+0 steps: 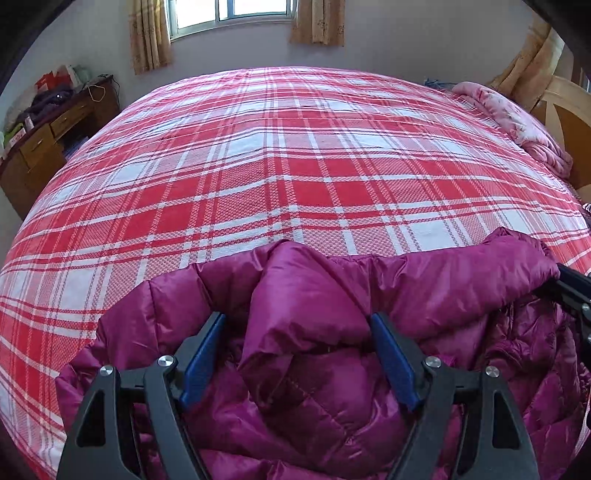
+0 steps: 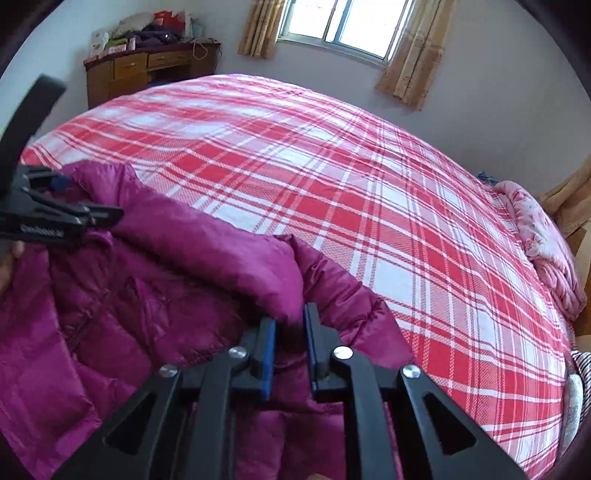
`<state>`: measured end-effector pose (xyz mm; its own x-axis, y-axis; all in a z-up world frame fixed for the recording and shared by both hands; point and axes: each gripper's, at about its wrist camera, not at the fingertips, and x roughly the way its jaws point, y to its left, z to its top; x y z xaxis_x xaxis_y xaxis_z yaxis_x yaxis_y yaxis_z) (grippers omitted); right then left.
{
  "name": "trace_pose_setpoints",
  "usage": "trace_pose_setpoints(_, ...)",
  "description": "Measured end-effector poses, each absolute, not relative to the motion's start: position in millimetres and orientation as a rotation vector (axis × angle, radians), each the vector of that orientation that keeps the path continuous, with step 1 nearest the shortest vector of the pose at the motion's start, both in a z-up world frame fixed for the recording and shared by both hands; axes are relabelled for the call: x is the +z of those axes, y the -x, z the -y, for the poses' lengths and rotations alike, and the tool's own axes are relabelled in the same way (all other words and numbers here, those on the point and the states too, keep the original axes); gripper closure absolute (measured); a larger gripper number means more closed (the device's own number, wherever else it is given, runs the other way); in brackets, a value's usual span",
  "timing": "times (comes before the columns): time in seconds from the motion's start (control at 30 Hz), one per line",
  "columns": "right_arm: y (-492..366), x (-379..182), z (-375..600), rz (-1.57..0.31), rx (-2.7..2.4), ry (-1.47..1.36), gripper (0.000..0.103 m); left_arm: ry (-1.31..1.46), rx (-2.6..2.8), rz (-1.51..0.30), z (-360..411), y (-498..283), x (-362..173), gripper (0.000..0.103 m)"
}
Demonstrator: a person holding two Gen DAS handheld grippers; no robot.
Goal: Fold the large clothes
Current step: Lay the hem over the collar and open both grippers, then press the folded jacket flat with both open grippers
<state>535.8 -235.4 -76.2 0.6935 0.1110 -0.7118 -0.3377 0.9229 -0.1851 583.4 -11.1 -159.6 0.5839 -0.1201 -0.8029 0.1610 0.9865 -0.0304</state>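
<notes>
Daylit room, soft even light, strong fisheye warp.
Window (image 1: 231,11) blown out w/ glare; bed sheet (image 1: 295,147) bulges, dark vignette at corners. Right wrist view slightly blurred near jacket (image 2: 129,295); sheen on fabric, shadows faint.

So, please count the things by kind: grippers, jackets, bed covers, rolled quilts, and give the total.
Grippers: 2, left gripper and right gripper
Jackets: 1, purple jacket
Bed covers: 1, red plaid sheet
Rolled quilts: 1, pink quilt
Total: 5
</notes>
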Motion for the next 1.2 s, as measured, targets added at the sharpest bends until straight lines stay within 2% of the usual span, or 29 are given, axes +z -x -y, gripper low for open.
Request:
trace_pose_setpoints(0.07, -528.5, -53.8, 237.8, -0.711, 0.254, 0.233, 0.069, -0.055, -0.165, -0.932, 12.4, -583.1, -159.5, 0.023)
trace_pose_setpoints(0.13, -529.9, -38.6, 237.9, -0.677, 0.236, 0.137, 0.040, -0.068, -0.164, -0.930, 15.2, -582.8, -160.4, 0.023)
trace_pose_setpoints(0.17, -535.8, -35.1, 235.8, -0.681, 0.224, 0.092, 0.037, -0.073, -0.163, -0.927, 16.6, -582.3, -160.3, 0.023)
trace_pose_setpoints(0.27, -561.6, -49.6, 218.2, -0.730, 0.201, 0.063, 0.043, -0.088, -0.154, -0.917, 18.5, -581.4, -158.6, 0.023)
trace_pose_setpoints(0.33, -571.1, -69.6, 211.5, -0.789, 0.184, 0.086, 0.062, -0.072, -0.138, -0.879, 16.8, -576.6, -144.3, 0.023)
trace_pose_setpoints(0.37, -574.5, -81.7, 210.7, -0.816, 0.167, 0.080, 0.063, -0.042, -0.146, -0.839, 14.5, -572.9, -131.4, 0.023)
trace_pose_setpoints(0.43, -574.2, -96.0, 217.8, -0.841, 0.169, 0.038, 0.063, 0.033, -0.192, -0.754, 10.8, -565.5, -102.7, 0.023)
trace_pose_setpoints(0.53, -567.0, -105.4, 225.4, -0.836, 0.173, 0.012, 0.063, 0.107, -0.295, -0.740, 18.3, -571.7, -82.1, 0.023)
trace_pose_setpoints(0.6, -564.3, -105.9, 226.4, -0.829, 0.175, 0.008, 0.063, 0.110, -0.315, -0.785, 29.7, -580.9, -92.0, 0.023)
trace_pose_setpoints(0.77, -563.3, -113.9, 228.9, -0.821, 0.188, -0.019, 0.063, 0.045, -0.241, -0.933, 37.2, -594.3, -155.0, 0.023)
trace_pose_setpoints(1.2, -569.1, -124.6, 222.9, -0.841, 0.152, 0.023, 0.062, -0.073, -0.161, -0.887, 52.6, -587.7, -168.2, 0.019)
